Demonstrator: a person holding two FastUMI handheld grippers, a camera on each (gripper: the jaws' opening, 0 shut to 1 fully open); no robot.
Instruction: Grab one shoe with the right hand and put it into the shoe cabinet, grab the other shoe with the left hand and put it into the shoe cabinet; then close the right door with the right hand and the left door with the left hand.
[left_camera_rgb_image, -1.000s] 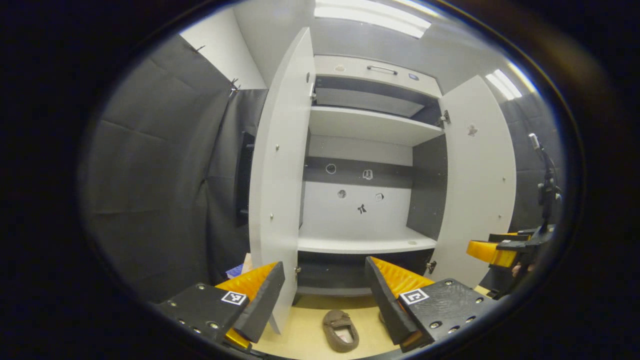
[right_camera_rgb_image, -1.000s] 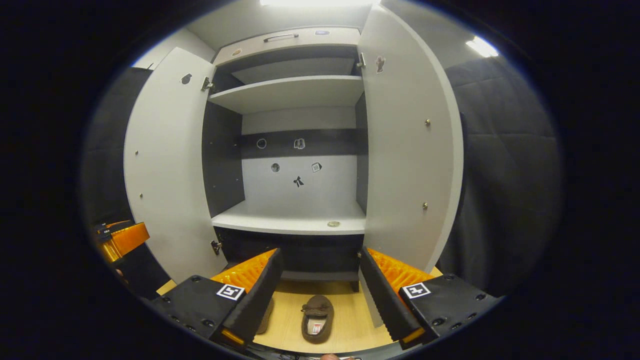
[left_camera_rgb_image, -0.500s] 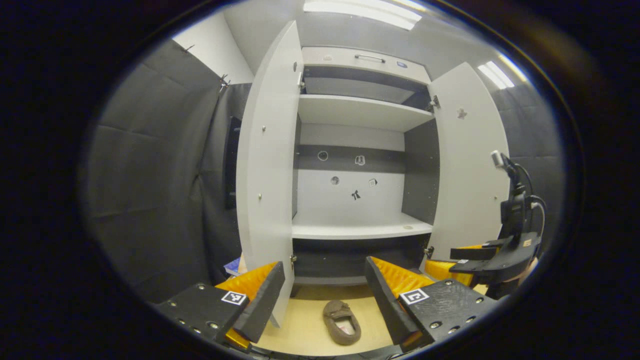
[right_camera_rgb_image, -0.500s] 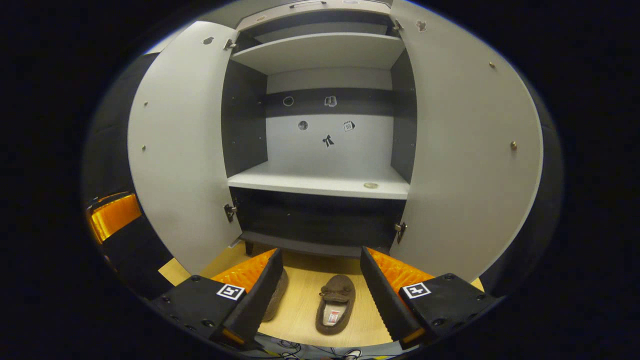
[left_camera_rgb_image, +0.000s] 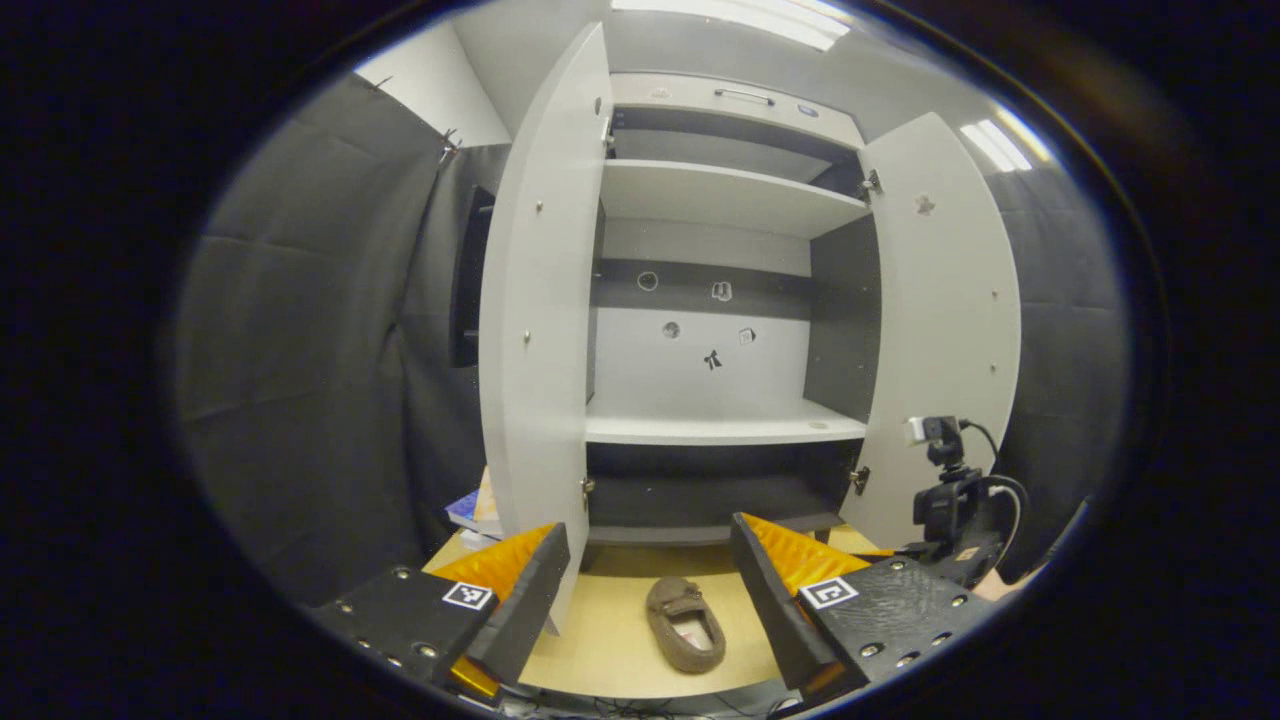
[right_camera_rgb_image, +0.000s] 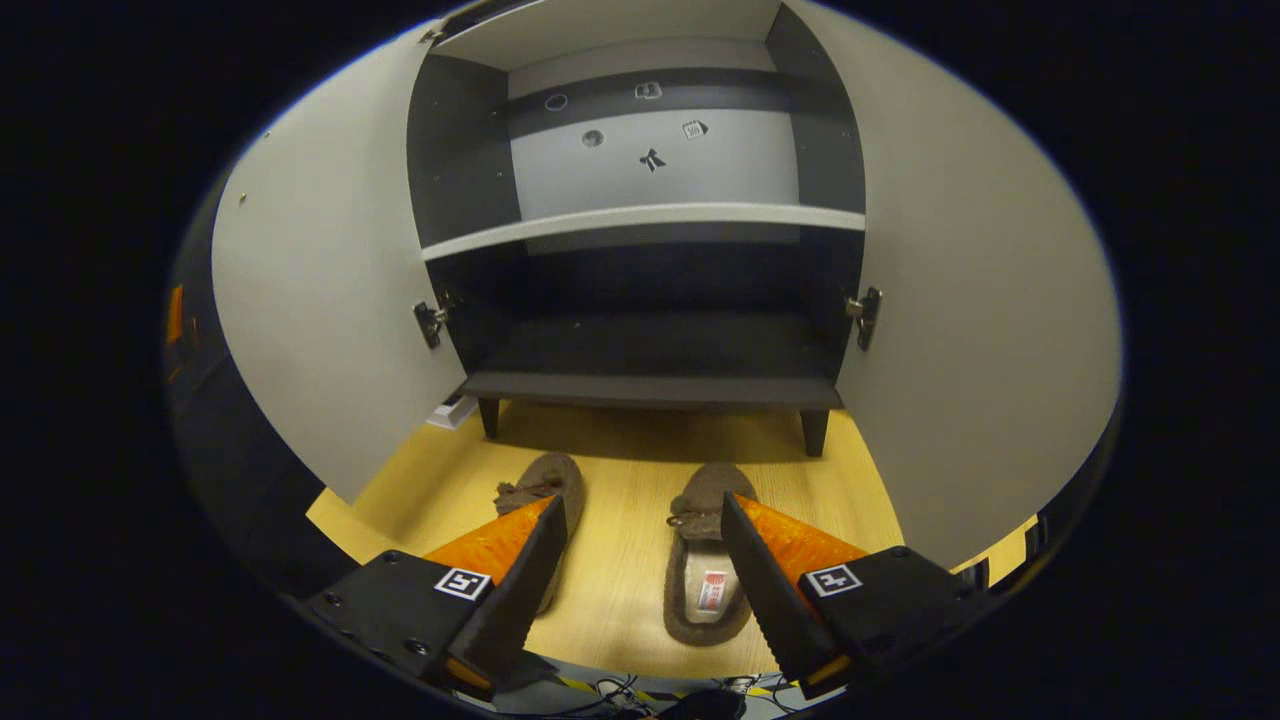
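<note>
The 2 brown moccasin slippers lie side by side on the yellow wooden floor just in front of the shoe cabinet, toes toward it. Both look soft and light, with a fuzzy pile and a floppy collar that will give under pressure, so a pinch across the heel rim or one side wall of the opening should hold better than squeezing the padded toe. The right slipper sits between the fingers of the right claw, which is spread wide and holds nothing; the left slipper lies just beside its left finger. The left claw is likewise spread and empty, with one slipper on the floor between its fingers (which of the pair this is, I cannot tell).

Against 0.5 s ago, the right claw has dipped and pushed closer: the slippers are larger and higher in the right gripper view, and the dark bottom compartment is in plain sight. In the left gripper view the other gripper sits lower than before. Both doors, left door and right door, stand open as they did.
</note>
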